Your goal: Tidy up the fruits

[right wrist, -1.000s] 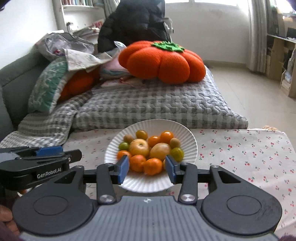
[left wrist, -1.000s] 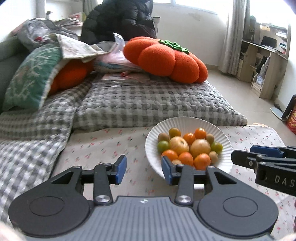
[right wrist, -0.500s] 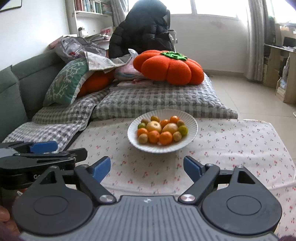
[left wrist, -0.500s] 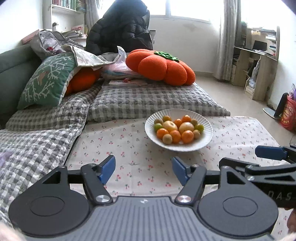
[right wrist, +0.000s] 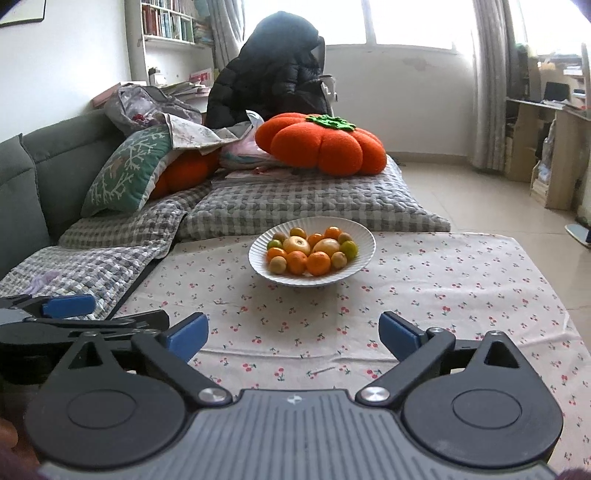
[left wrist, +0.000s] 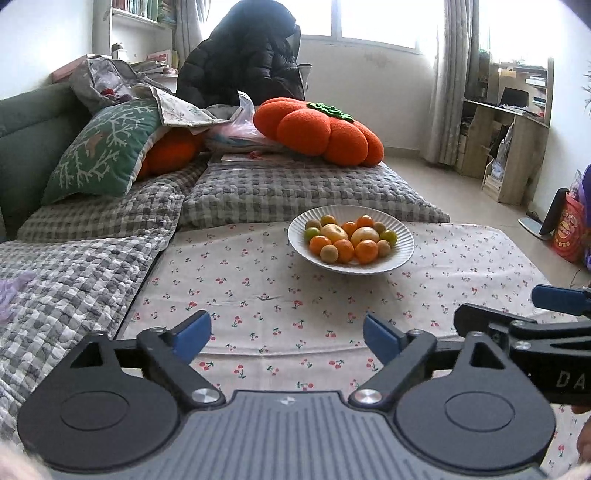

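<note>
My left gripper [left wrist: 286, 334] is released, its blue pads spread wide with nothing between them, and my right gripper [right wrist: 293, 332] is the same, empty and spread. Both hover low over the cherry-print cloth [left wrist: 258, 280], side by side.

The fruits [left wrist: 349, 240] all lie together in the white ribbed plate [left wrist: 400, 254], which stands on the cloth well ahead of both grippers, a little to the right of my left one and almost straight ahead of my right one. I count small oranges, some green ones, brownish ones and two bigger yellow fruits in the middle, but the small ones are too far to name with certainty. No fruit lies loose on the cloth, so I judge the task is nearly or fully done: everything is collected in the plate [right wrist: 364, 254] and I hold nothing. If sorting by kind was wanted, that part is not done, since the kinds are mixed.

The left view shows the tip of my right gripper at its right edge, and a red bag [left wrist: 569, 236] on the floor further right. The right view shows instead my left gripper at its left edge, and the bookshelf [right wrist: 168, 24] on the wall
</note>
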A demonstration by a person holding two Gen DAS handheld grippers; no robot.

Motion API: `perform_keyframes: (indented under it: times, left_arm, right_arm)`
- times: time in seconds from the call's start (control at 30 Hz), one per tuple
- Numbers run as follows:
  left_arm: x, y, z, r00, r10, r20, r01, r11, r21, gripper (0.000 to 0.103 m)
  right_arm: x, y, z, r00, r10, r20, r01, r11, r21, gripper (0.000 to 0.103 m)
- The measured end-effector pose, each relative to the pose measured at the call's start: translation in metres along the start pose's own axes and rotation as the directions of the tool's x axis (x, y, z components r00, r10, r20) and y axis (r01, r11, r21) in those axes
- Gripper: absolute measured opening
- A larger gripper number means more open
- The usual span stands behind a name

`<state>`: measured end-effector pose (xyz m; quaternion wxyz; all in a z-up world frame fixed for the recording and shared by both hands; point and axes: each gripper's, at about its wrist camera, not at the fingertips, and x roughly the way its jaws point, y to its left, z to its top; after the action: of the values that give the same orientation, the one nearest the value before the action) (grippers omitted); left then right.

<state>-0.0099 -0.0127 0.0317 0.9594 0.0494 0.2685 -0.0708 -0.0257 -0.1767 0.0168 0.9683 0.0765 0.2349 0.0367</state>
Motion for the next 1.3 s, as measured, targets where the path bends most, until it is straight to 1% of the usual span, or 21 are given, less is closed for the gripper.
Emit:
perform_keyframes:
  times: [0.07,0.13,0.33,0.5,0.63,0.77,1.3]
  left_arm:
    - [-0.0003,-0.0008,-0.0014,1.0,0.009,0.008,-0.009,1.0,0.007,0.094]
    - [-0.0013,-0.001,-0.0011,1.0,0.014,0.021,-0.014,1.0,0.011,0.097]
    - [-0.0036,-0.0036,0.0002,0.998,0.041,0.056,-0.042,0.999,0.019,0.097]
    - [0.0002,-0.0028,0.0012,0.999,0.038,0.032,-0.039,0.999,0.005,0.097]
    - [0.0006,-0.0041,0.0007,0.998,0.046,0.05,-0.047,0.999,0.006,0.097]
    - [0.0031,-0.0035,0.0008,0.998,0.036,0.043,-0.036,0.999,0.001,0.097]
    - [0.0061,-0.0056,0.0004,0.998,0.037,0.041,-0.037,0.999,0.001,0.097]
  right_arm:
    - [-0.0012,-0.0007,-0.0025,1.0,-0.006,0.007,0.006,1.0,0.001,0.103]
    - [-0.0028,-0.001,-0.0039,1.0,-0.009,0.016,0.009,1.0,-0.001,0.103]
    - [-0.005,-0.0006,-0.0042,0.999,-0.026,0.045,0.026,1.0,-0.008,0.103]
    - [-0.0024,-0.0017,-0.0046,0.999,-0.024,0.043,0.024,1.0,-0.001,0.103]
    - [-0.0019,-0.0036,-0.005,0.999,-0.02,0.042,0.02,1.0,0.01,0.103]
    - [-0.0018,-0.0044,-0.005,0.999,-0.022,0.04,0.021,1.0,0.01,0.103]
    - [-0.0011,-0.0048,-0.0049,0.999,-0.025,0.036,0.024,1.0,0.009,0.103]
